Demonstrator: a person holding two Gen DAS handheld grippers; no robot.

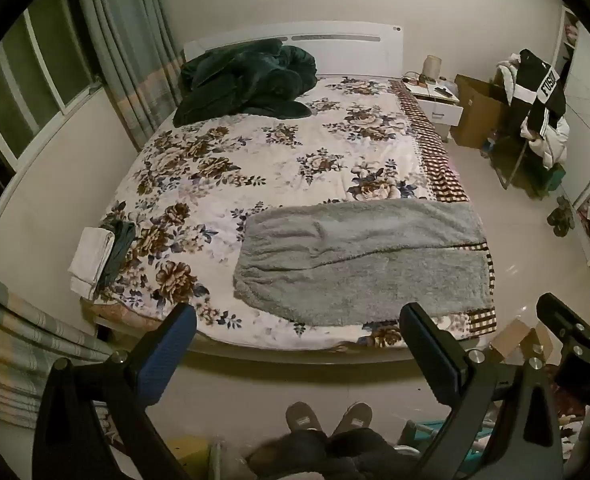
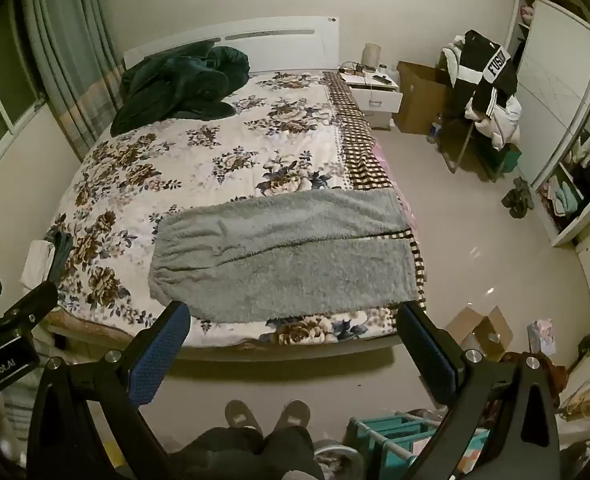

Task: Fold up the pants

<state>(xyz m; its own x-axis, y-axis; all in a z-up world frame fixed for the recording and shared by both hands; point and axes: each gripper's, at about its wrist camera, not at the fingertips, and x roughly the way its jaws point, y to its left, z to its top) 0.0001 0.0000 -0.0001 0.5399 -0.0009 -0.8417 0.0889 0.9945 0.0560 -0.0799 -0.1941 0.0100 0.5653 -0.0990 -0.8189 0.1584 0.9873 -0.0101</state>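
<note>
Both claws hang above the floor at the foot of the bed, each released with its blue-padded jaws spread wide and nothing between them. Below the left gripper (image 1: 297, 330) and the right gripper (image 2: 295, 328) stand the person's grey slippers (image 1: 329, 418), toes pointing toward the bed.

Just beyond the fingertips of each claw lie the fluffy light-grey fleece pants (image 2: 283, 256), spread flat and crosswise on the near end of the mattress. The pile looks thick and shaggy; the two legs lie side by side, parted by a dark seam-like gap that runs toward the right. The left end is rounded and gathered, probably the waistband, though the fisheye blur leaves that unsure. The right end drapes over the checked border at the bed's right edge. Neither claw touches the cloth: it lies ahead of and between the left claw's jaws (image 1: 359, 260), slightly toward the right finger.

Under the pants spreads the white floral-print bedspread (image 1: 255, 152). Ahead and to the left, at the bed's edge, sits a small folded white cloth (image 1: 91, 260) with a dark green cloth beside it. Farthest off, by the white headboard (image 2: 231, 40), is a crumpled dark green blanket (image 1: 247, 80).
</note>
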